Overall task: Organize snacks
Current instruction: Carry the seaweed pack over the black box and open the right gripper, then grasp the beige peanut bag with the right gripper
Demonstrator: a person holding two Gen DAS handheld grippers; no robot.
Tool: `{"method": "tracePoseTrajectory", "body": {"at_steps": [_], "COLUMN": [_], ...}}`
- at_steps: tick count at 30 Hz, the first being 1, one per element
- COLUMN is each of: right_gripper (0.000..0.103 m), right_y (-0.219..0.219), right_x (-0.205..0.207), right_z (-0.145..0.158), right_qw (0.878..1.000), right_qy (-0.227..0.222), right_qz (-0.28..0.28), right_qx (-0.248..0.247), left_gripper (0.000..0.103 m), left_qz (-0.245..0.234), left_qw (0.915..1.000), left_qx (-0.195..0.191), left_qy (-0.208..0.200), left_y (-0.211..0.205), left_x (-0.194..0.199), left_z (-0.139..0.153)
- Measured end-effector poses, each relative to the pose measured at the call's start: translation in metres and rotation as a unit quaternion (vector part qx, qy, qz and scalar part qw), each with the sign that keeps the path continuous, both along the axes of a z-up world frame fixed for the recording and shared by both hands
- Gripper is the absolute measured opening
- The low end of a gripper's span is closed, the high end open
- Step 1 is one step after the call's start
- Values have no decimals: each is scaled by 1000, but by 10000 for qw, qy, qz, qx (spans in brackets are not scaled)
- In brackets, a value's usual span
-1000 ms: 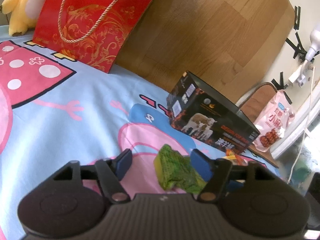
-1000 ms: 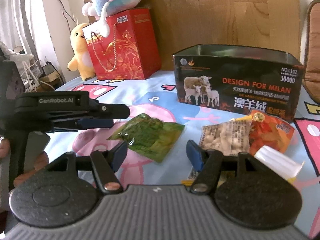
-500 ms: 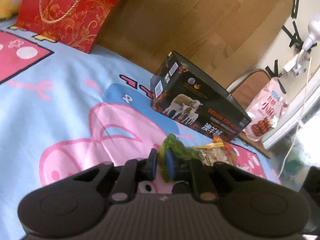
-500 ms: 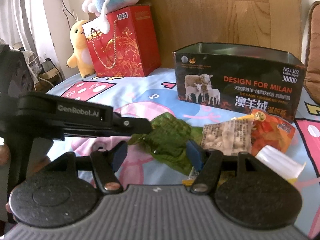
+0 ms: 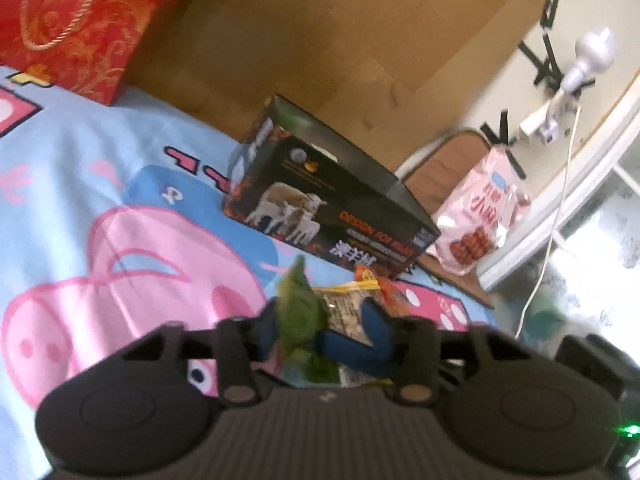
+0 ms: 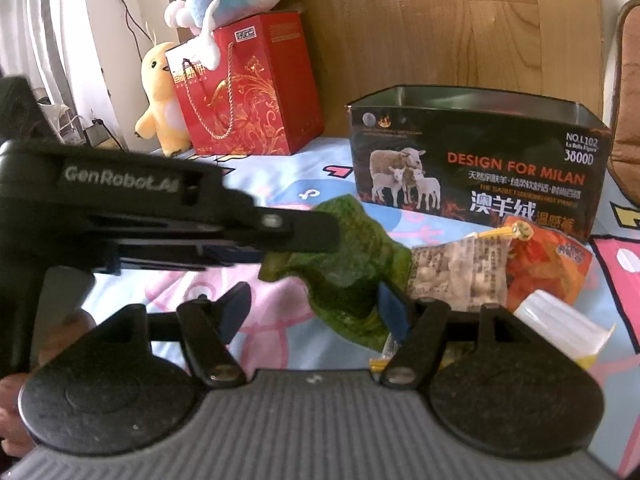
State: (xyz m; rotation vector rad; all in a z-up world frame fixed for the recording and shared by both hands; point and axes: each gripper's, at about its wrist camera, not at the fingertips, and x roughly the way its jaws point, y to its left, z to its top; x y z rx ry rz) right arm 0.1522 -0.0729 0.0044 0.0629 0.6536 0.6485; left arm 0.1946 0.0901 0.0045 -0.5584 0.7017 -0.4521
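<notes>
My left gripper [image 6: 320,236] grips the green pack [image 6: 352,264], lifted; right gripper [image 6: 316,308] idles open. The tin [image 6: 476,168] looks empty; other snacks [image 6: 500,272] wait on the bed.

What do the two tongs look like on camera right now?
Both tongs are matte black with blue pads. The right tongs have a ribbed grey body, two round black discs and silver pivot screws. The left tongs, seen side-on, carry white "GenRobot.AI" lettering; in their own view they look the same. No cables or sleeves visible.
</notes>
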Motion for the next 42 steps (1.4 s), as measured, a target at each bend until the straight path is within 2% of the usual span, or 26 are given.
{"method": "tracePoseTrajectory", "body": {"at_steps": [2,3,4,5,6,8,11,13,17,18,20,22,25,30,32,33,35,36,37,39,42], "right_gripper": [72,72,72,72,72,72,81,89,89,87,68,57,57,57,57,59,60,61,67,67,67], "right_y": [0,0,-1,-1,-3,-9,-16,-13,-11,-12,-21,-37,-60,-79,-84,-84,-85,-84,-83,-82,-106], "right_x": [0,0,-1,-1,-1,-4,-8,-13,-17,-16,-14,-15,-15,6,28,38,64,79,90,104,82], "right_z": [0,0,0,0,1,2,5,7,9,9,13,22,36,66,75,77,77,75,72,62,57], "right_qw": [10000,10000,10000,10000,10000,9995,9980,9977,9973,9974,9965,9947,9913,9915,9917,9918,9902,9895,9887,9854,9865], "right_qy": [8,10,5,1,-12,-58,-174,-313,-439,-377,-277,-315,-370,-749,-786,-806,-818,-794,-786,-659,-715], "right_qz": [2,2,-1,0,-9,-5,142,213,290,309,244,-19,-221,-635,-791,-850,-1097,-1202,-1271,-1493,-1471], "right_qx": [18,19,23,48,84,316,594,554,506,533,751,981,1247,849,643,519,287,107,-106,-483,-77], "left_gripper": [35,21,20,20,19,18,17,17,17,17,18,19,19,24,28,35,51,58,57,55,56], "left_qz": [120,211,214,226,262,356,245,218,-126,-188,-300,-494,-811,-1014,-947,-868,-570,-391,-239,-61,16], "left_qw": [9997,9991,9990,9985,9977,9973,9965,9966,9924,9930,9948,9941,9934,9920,9931,9942,9958,9953,9935,9915,9924], "left_qx": [182,286,160,-174,-353,-460,-709,-732,-1185,-1140,-974,-965,-753,-330,-236,-126,290,643,971,1203,1019], "left_qy": [138,251,354,471,521,439,355,324,316,259,91,-15,-285,-669,-646,-625,-655,-616,-552,-493,-688], "left_y": [-4,-4,-1,8,15,26,39,42,40,36,26,17,-7,-41,-53,-59,-72,-81,-88,-91,-73], "left_x": [6,9,11,12,11,3,-8,-14,-17,-18,-19,-15,-3,37,63,75,99,112,120,122,100], "left_z": [-4,-7,-11,-14,-15,-11,-3,2,10,15,26,39,62,94,100,101,101,98,94,89,87]}}
